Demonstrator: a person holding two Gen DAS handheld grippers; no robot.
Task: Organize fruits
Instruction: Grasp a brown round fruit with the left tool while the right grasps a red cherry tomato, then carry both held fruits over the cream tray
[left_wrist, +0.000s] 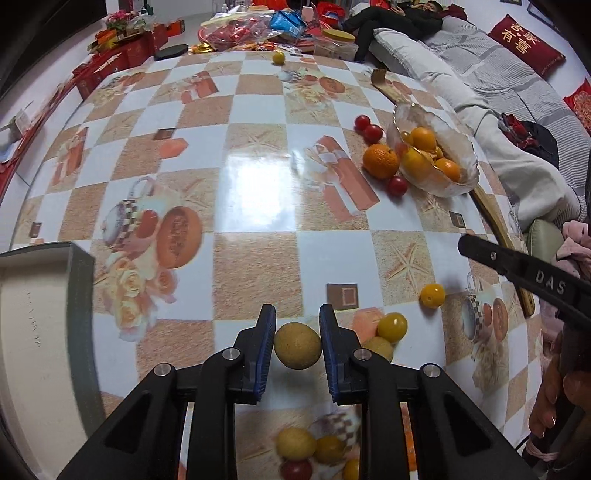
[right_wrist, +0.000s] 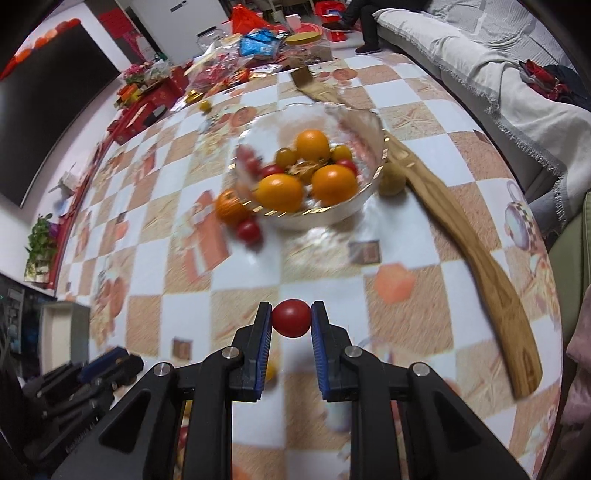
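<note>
Checkered tablecloth (left_wrist: 258, 122) beneath a long wooden board (right_wrist: 491, 280), with snack packets (left_wrist: 258, 31) piled at its far edge, a grey-covered sofa (left_wrist: 498, 74) alongside, and a red cushion (left_wrist: 526, 38) on it.

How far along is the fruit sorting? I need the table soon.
Partly done: the glass bowl already holds oranges and small tomatoes. In hand: the left tool grips a tan fruit, the right tool a red tomato. Left: an orange and tomatoes beside the bowl.

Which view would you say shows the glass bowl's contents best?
The right wrist view: it looks into the bowl, so the oranges and small tomatoes show. The left wrist view has the bowl small, side-on, near the table's edge.
</note>
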